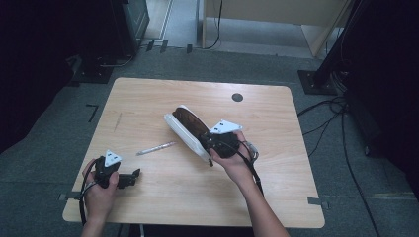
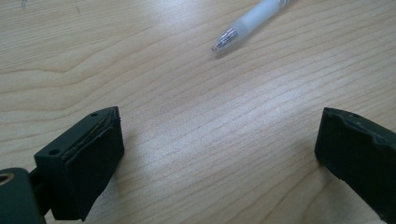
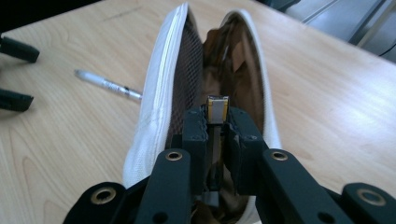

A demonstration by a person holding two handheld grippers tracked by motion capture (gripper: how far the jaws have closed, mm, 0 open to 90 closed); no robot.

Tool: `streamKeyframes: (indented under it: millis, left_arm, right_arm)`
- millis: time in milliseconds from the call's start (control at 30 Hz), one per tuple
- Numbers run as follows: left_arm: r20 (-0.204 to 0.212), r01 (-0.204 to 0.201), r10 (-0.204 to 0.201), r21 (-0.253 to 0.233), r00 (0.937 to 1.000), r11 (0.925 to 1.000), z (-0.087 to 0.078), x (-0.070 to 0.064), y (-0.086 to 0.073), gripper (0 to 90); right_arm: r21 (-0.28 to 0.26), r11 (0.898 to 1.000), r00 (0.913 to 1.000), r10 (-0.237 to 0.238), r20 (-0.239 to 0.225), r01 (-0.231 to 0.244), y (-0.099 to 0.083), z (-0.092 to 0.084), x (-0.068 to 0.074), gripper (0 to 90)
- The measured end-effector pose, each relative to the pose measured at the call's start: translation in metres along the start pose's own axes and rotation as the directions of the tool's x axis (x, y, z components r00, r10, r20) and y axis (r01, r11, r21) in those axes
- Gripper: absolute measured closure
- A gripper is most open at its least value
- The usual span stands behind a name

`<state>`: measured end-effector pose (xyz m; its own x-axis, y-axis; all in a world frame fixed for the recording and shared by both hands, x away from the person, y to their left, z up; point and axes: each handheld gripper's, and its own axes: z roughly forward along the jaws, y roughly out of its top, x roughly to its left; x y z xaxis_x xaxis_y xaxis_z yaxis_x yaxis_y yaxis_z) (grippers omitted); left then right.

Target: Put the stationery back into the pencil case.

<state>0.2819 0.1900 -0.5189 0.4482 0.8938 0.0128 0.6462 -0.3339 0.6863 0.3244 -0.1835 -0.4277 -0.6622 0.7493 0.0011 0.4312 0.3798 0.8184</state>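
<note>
In the high view, we see the white pouch (image 1: 185, 132) lying open near the middle of the tabletop (image 1: 276, 192), the pen (image 1: 156, 147) not yet inside. In the left gripper view, our left tongs (image 2: 219, 158) are released. In the right gripper view, our right tongs (image 3: 218, 128) are clenched on the zipper pull (image 3: 218, 109); the pouch's contents are hard to make out.

light wood-grain table (image 1: 148, 94), rounded corners, stood on grey carpet. carried a white zip pouch (image 1: 184, 132) with brown lining, open, lying diagonally near the centre. carried a translucent pen (image 1: 156, 148) just left of the pouch, apart from it. showed a small dark round spot (image 1: 237, 97) near the far edge.
</note>
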Motion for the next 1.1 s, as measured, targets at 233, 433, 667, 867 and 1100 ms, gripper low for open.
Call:
streamKeyframes:
  millis: [233, 433, 667, 867, 1100]
  left_arm:
    - [0.000, 0.001, -0.001, -0.001, 1.0000, 1.0000, 0.000, 0.000, 0.000, 1.4]
    - [-0.002, 0.003, -0.003, 0.001, 1.0000, 1.0000, 0.000, 0.000, 0.000, 1.4]
    - [-0.003, 0.000, 0.000, 0.004, 1.0000, 1.0000, 0.000, 0.000, 0.001, 1.4]
    - [-0.003, 0.004, -0.004, 0.002, 1.0000, 1.0000, 0.000, 0.000, 0.001, 1.4]
    - [-0.002, 0.006, -0.006, 0.001, 1.0000, 1.0000, 0.001, 0.000, 0.001, 1.4]
  right_arm:
    - [0.016, 1.000, 0.9999, 0.013, -0.003, -0.013, -0.001, 0.011, -0.003, 79.4]
    - [0.014, 1.000, 0.9997, 0.025, 0.007, -0.025, 0.003, 0.019, -0.004, 79.2]
    - [0.001, 0.999, 0.9994, 0.032, 0.013, -0.032, 0.013, 0.035, -0.002, 78.8]
    - [-0.015, 0.998, 0.9981, 0.060, 0.014, -0.059, 0.018, 0.048, -0.004, 78.9]
    - [0.013, 0.998, 0.9984, 0.054, 0.018, -0.055, 0.028, 0.061, -0.002, 79.2]
